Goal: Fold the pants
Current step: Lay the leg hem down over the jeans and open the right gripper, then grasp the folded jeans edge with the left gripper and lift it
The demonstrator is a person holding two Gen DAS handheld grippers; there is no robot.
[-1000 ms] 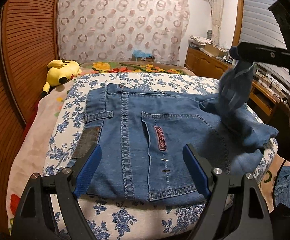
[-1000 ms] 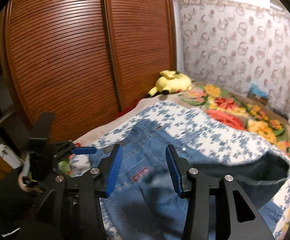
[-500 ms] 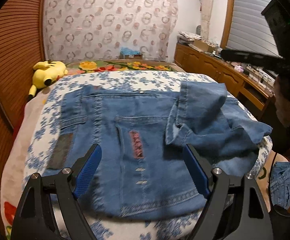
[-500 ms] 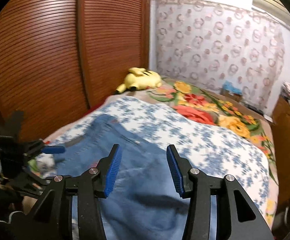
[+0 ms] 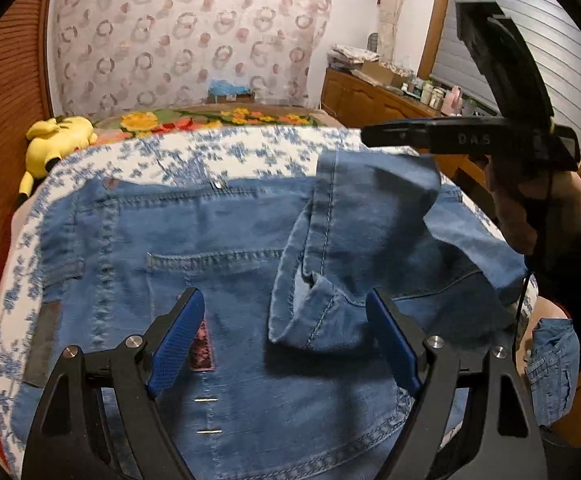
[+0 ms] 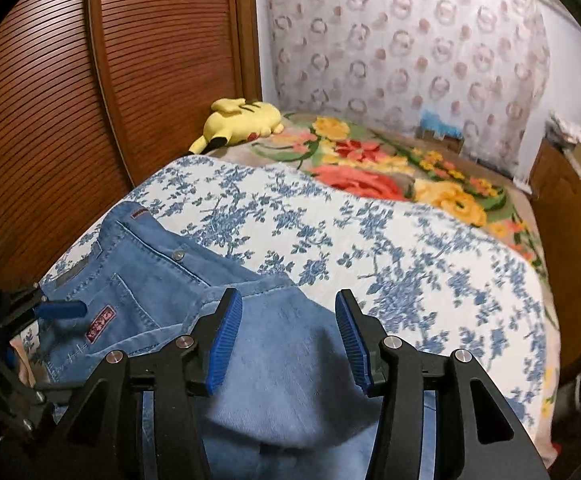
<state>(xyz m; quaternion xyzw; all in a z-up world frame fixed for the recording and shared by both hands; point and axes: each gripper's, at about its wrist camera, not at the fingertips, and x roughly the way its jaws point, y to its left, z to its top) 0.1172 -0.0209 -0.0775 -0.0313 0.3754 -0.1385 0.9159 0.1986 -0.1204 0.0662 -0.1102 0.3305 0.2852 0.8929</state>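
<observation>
Blue denim pants (image 5: 218,264) lie flat on the blue-flowered white bedspread (image 6: 370,240), waistband toward nine o'clock, legs folded back from three o'clock. Left gripper (image 5: 286,344) and right gripper (image 6: 288,336) hover above them, jaws spread, empty.

Left gripper (image 5: 286,344): blue-padded fingers (image 5: 176,342) spread wide, nothing between them, pointing forward and slightly down. Right gripper (image 6: 289,338): fingers (image 6: 224,340) parted, holding nothing; seen side-on in the left view, gripped by the person's right hand (image 5: 530,208).
</observation>
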